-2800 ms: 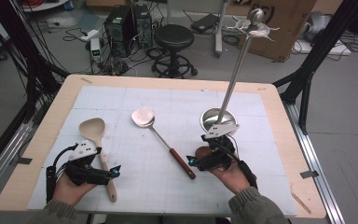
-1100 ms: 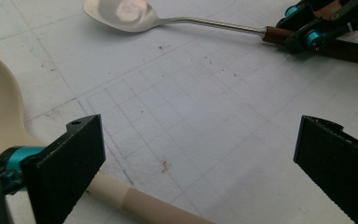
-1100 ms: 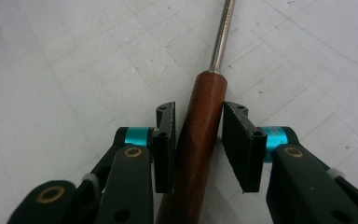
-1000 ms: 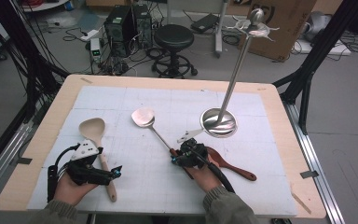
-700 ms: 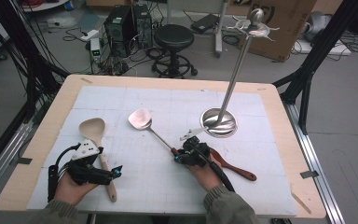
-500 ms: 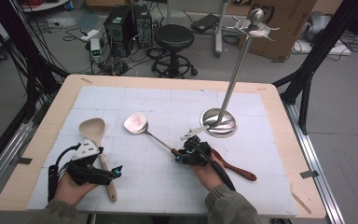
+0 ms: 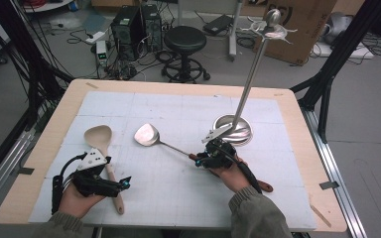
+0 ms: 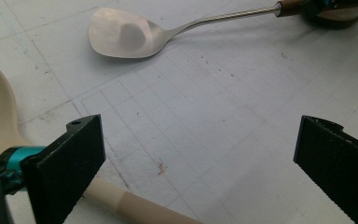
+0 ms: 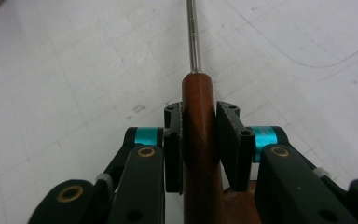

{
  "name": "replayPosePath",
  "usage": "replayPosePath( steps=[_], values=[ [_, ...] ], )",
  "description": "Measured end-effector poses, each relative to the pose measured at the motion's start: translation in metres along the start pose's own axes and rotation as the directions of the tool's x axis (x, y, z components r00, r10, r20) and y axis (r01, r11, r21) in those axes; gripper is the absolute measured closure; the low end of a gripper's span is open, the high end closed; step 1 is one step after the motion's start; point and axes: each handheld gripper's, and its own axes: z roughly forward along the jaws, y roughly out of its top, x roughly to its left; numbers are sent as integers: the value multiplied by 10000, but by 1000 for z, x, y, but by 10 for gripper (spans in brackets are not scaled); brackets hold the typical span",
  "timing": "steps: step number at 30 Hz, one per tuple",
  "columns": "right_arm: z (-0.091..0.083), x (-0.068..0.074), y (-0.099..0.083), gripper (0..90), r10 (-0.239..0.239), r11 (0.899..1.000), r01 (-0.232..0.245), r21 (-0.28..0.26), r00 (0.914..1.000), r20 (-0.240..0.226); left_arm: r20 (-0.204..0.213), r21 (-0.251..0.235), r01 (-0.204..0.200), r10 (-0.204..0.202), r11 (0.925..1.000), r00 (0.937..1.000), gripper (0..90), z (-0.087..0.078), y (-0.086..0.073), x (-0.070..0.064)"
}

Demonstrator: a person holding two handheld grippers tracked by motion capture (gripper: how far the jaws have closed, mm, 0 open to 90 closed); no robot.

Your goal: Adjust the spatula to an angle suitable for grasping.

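- Our left gripper (image 7: 110, 184) rests near the desk's front left corner, jaws wide apart around nothing, the wooden spoon (image 7: 102, 144) just beside it.
- Our right gripper (image 9: 200, 140) clamps the metal spatula (image 7: 151, 137) by its brown handle, mid-desk toward the front edge.

A: What sits between the jaws in the right gripper view?

B: A reddish-brown wooden handle (image 9: 200, 140). The right gripper (image 9: 200, 142) has its two black jaws pressed against the handle's sides, one on each flank, with no gap showing.

A: And beyond the wood?

B: A thin metal shaft (image 9: 193, 37) comes out of the handle's rounded end and runs straight up to the top edge. The tool's head is out of frame.

A: What lies under it?

B: A white mat (image 9: 65, 70) with a faint grid of lines and small scuff marks. A thin dark curved line crosses it at the upper right.

A: Anything else on the gripper?

B: Teal collars behind each jaw, and brass-coloured pivots on the black links.
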Motion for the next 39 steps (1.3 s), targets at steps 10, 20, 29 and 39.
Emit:
replayPosePath(
  steps=[10, 20, 29, 39],
  values=[
    [6, -1, -4, 713, -137, 9998, 134, 136, 9996, 244, -23, 7, -81, 81, 10000, 10000, 25, 0, -1, 0],
    [9, -2, -9, 678, -15, 9994, 4, 345, 9996, 297, -135, -22, -183, 182, 9998, 9997, 25, -1, -1, -1],
    [9, 3, -7, 727, -246, 9987, 235, 452, 9994, 229, -61, -1, -346, 346, 9994, 9994, 26, 1, -1, -1],
    [-5, 5, -8, 727, -171, 9998, 170, -45, 9994, -302, -27, 84, -515, 515, 9986, 9987, 26, 2, 1, -1]
  ],
)
